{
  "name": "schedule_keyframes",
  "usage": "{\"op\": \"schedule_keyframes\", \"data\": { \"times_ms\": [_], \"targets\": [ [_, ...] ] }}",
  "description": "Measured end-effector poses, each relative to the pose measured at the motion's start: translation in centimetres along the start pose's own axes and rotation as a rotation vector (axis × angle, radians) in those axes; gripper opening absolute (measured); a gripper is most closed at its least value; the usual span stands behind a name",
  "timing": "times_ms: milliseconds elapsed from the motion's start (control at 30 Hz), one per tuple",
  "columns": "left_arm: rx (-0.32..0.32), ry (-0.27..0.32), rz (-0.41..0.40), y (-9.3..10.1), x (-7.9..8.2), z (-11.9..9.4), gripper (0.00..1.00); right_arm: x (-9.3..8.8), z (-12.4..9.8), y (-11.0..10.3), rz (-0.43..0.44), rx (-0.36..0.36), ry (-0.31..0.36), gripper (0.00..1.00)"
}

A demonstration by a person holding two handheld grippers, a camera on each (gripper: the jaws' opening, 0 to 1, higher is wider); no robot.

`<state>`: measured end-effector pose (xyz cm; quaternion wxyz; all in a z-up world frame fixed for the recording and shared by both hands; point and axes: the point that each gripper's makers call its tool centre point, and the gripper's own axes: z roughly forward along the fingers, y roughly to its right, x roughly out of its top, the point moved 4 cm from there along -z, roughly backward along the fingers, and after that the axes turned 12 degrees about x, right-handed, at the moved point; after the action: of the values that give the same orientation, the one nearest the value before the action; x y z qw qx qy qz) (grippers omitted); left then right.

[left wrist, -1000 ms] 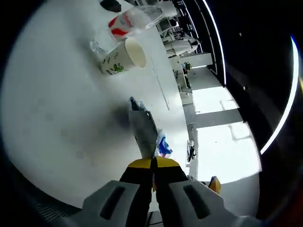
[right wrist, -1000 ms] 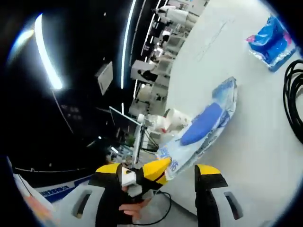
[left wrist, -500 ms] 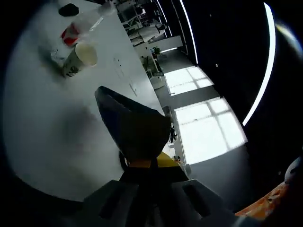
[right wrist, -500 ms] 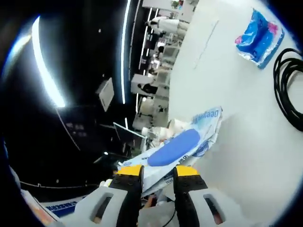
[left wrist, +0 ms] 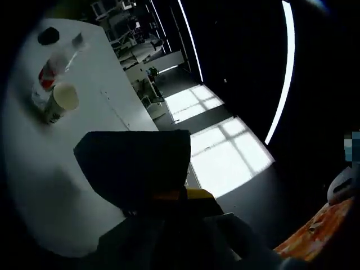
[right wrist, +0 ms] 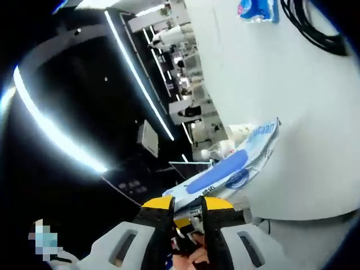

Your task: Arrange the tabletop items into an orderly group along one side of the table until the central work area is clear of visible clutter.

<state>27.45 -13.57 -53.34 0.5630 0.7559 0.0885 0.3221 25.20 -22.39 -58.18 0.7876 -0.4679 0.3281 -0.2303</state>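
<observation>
My left gripper (left wrist: 181,197) is shut on a dark flat pack (left wrist: 135,166), which stands up from the jaws in silhouette above the white table (left wrist: 34,169). A paper cup (left wrist: 63,101) lies on its side at the far left, beside a clear bottle with a red label (left wrist: 49,74) and a small black object (left wrist: 49,35). In the right gripper view, my right gripper (right wrist: 188,205) is shut on a white wet-wipes pack with a blue lid (right wrist: 228,173), held off the white table (right wrist: 292,112).
A blue packet (right wrist: 256,8) and a coil of black cable (right wrist: 309,25) lie on the table at the top of the right gripper view. Beyond the table edge are a dark room, light strips and bright floor patches (left wrist: 225,163).
The right jaws have closed on the wipes pack and raised it. The left gripper has lifted the dark pack, which now looms larger. Both views have tilted away from the table.
</observation>
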Motion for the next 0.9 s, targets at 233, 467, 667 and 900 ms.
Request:
{"op": "schedule_keyframes", "data": {
  "times_ms": [233,467,667,900],
  "targets": [
    [-0.032,0.051,-0.073,-0.2,1.4,-0.8,0.00,-2.2,-0.3,0.3,0.116,0.023,-0.014,0.31],
    [-0.165,-0.086,0.017,3.1,-1.0,-1.3,0.00,1.2,0.0,0.1,0.122,0.107,0.194,0.53],
    [-0.208,-0.193,0.083,3.6,-3.0,-2.8,0.00,4.0,-1.4,-1.8,-0.069,0.086,0.294,0.22],
    [-0.163,-0.207,0.079,1.5,-1.6,-4.1,0.00,5.1,-2.8,-3.4,-0.204,0.056,0.263,0.05]
  ]
}}
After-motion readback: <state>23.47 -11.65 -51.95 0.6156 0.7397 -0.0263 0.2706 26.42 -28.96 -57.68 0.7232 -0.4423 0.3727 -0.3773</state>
